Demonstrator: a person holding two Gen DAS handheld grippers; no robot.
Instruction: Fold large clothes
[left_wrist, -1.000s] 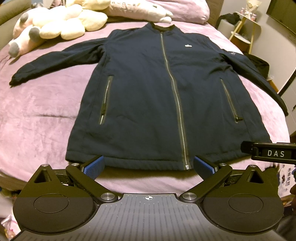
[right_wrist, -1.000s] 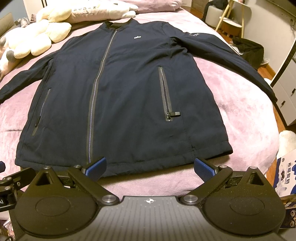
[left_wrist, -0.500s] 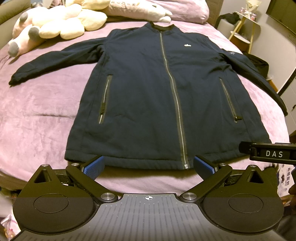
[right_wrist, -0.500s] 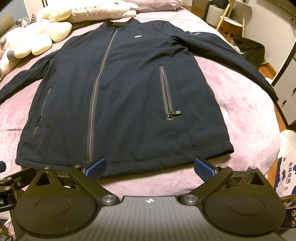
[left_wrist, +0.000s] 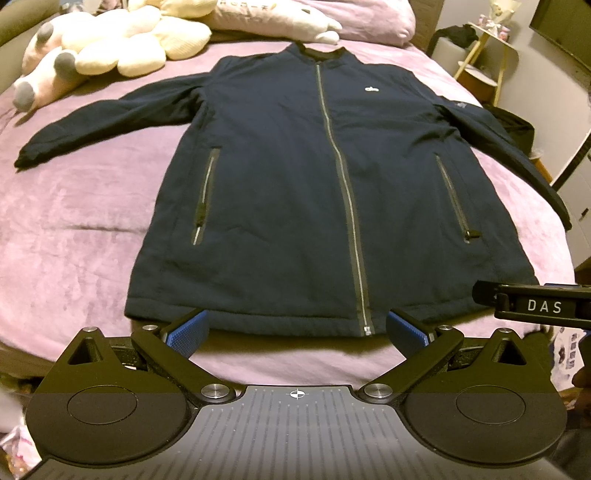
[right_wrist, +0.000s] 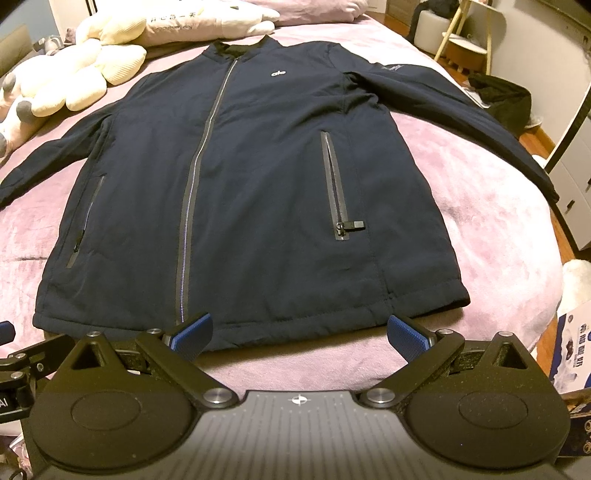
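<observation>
A dark navy zip jacket (left_wrist: 288, 192) lies flat and face up on a pink bed (left_wrist: 74, 240), zipped, collar far, both sleeves spread out to the sides. It also shows in the right wrist view (right_wrist: 258, 177). My left gripper (left_wrist: 295, 330) is open and empty, just short of the hem, left of the zip's bottom end. My right gripper (right_wrist: 301, 334) is open and empty at the hem's right half. Its body shows at the right edge of the left wrist view (left_wrist: 535, 304).
Cream and pink plush toys (left_wrist: 110, 48) and a pink pillow (left_wrist: 351, 18) lie at the bed's head. A small stand (left_wrist: 484, 55) and dark clothes (right_wrist: 502, 96) are on the floor to the right. A printed box (right_wrist: 576, 354) sits by the bed's near right corner.
Both views have shifted slightly, so the jacket's hem sits a little further from the left fingertips. The jacket has not moved. Both grippers stay open.
</observation>
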